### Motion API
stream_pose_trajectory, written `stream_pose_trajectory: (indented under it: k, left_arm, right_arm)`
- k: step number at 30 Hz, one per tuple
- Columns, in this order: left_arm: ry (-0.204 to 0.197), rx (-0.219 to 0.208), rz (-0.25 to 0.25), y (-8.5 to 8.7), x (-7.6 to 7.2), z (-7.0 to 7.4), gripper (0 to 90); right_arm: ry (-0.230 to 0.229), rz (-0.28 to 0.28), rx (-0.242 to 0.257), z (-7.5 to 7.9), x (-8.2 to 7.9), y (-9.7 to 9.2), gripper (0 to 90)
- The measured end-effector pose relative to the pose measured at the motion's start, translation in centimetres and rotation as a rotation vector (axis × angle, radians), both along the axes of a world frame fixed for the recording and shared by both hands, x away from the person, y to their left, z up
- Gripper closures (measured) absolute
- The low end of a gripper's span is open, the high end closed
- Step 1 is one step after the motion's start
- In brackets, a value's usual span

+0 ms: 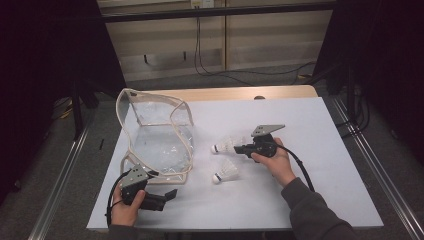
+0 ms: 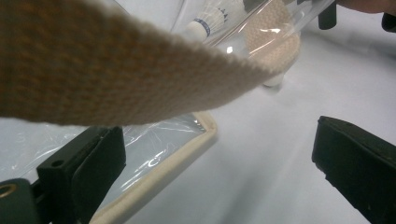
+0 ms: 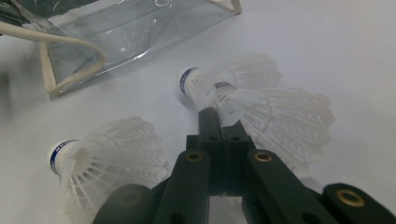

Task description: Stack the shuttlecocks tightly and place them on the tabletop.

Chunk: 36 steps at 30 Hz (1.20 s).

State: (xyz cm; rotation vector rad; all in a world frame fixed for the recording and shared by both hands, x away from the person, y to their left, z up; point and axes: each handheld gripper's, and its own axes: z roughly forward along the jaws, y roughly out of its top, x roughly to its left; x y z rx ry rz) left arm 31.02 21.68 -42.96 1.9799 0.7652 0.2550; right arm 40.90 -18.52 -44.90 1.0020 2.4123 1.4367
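A clear plastic bag (image 1: pixel 157 135) with beige trim stands open on the left of the white table (image 1: pixel 310 130). Its beige strap (image 2: pixel 116 60) hangs close across the top of the left gripper view. My left gripper (image 1: pixel 170 194) (image 2: pixel 210 158) is open at the bag's near corner, with nothing between its fingers. My right gripper (image 1: pixel 239 148) (image 3: pixel 211 116) is shut, and its tips rest against a white shuttlecock (image 1: pixel 227 145) (image 3: pixel 280 121). A second shuttlecock (image 3: pixel 229 74) lies just behind that one. Another shuttlecock (image 1: pixel 225 172) (image 3: pixel 112 163) lies nearer the front.
Bare white tabletop stretches to the right and front of my right hand. A wooden strip (image 1: pixel 240 93) shows at the table's far edge. Metal rails (image 1: pixel 370 165) run along both sides, and cables (image 1: pixel 220 75) lie on the floor beyond.
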Motion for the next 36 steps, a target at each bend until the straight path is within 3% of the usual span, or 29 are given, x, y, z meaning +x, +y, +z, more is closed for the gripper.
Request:
stream_pose_trajectory:
  k: [27, 36]
  left_arm:
    - [-0.002, -0.001, 0.0, 0.01, -0.01, -0.02, 2.9]
    - [0.0, 0.001, -0.003, 0.04, -0.02, -0.02, 2.8]
  right_arm:
    - [0.005, 0.011, -0.017, -0.27, 0.23, 0.72, 89.2]
    - [0.02, 0.005, -0.023, -0.39, 0.25, 0.63, 82.8]
